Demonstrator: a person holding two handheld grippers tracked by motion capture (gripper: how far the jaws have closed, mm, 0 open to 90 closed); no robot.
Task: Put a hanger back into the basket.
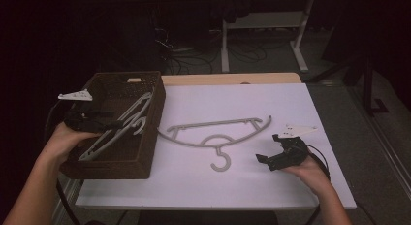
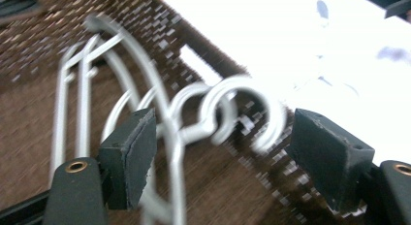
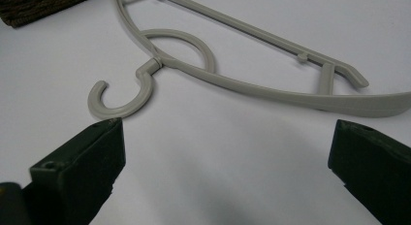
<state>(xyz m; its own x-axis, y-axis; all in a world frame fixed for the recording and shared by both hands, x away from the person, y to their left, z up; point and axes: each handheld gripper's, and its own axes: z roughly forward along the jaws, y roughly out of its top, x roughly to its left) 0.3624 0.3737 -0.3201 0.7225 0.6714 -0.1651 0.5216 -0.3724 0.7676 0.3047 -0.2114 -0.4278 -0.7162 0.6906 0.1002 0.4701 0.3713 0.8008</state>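
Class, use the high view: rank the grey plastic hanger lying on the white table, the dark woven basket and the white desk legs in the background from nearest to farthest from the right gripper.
1. Grey plastic hanger on the white table, just left of the right gripper.
2. Dark woven basket, at the table's left edge.
3. White desk legs, beyond the table's far edge.

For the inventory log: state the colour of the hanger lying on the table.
Light grey hanger, clearest in the right gripper view.
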